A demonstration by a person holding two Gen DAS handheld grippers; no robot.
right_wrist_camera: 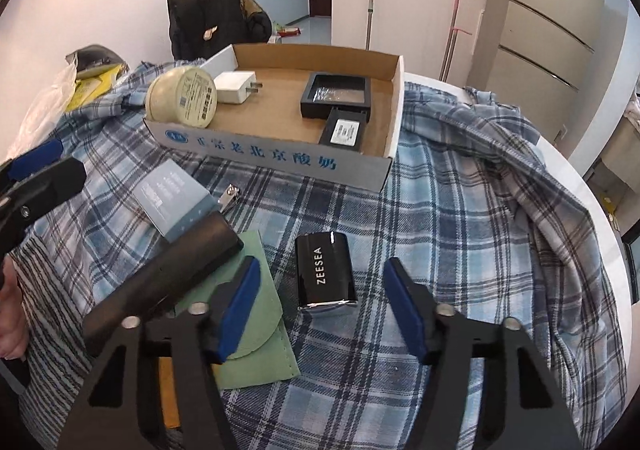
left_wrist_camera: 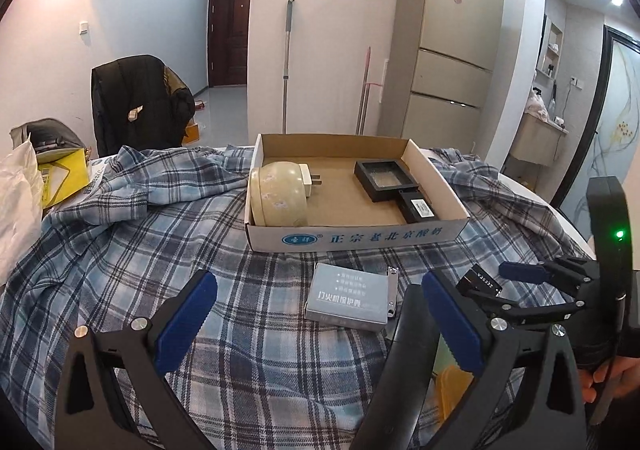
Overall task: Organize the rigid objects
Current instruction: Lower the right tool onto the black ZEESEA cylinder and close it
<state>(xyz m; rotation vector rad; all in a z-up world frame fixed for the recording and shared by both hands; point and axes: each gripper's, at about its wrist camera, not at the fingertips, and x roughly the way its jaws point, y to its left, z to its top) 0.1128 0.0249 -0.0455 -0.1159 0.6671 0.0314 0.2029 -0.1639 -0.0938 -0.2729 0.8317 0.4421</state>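
Note:
A shallow cardboard box (left_wrist_camera: 360, 239) (right_wrist_camera: 276, 158) sits on a plaid cloth. It holds a cream round tin (left_wrist_camera: 276, 194) (right_wrist_camera: 182, 96), a white plug (right_wrist_camera: 236, 87), a black frame (left_wrist_camera: 384, 176) (right_wrist_camera: 336, 95) and a small black box (left_wrist_camera: 418, 205) (right_wrist_camera: 345, 132). My right gripper (right_wrist_camera: 320, 308) is open, its jaws either side of a black ZEESEA case (right_wrist_camera: 325, 276), just short of it. My left gripper (left_wrist_camera: 320, 324) is open and empty, hovering short of a grey box (left_wrist_camera: 346, 298) (right_wrist_camera: 172, 202) with nail clippers (left_wrist_camera: 391, 292) (right_wrist_camera: 229, 196) beside it.
A long black object (right_wrist_camera: 168, 282) lies on a green pouch (right_wrist_camera: 248, 330) left of the ZEESEA case. Bags (left_wrist_camera: 24, 186) sit at the table's left. A chair with a dark jacket (left_wrist_camera: 136, 102) stands behind, and a fridge (left_wrist_camera: 448, 38) at the back right.

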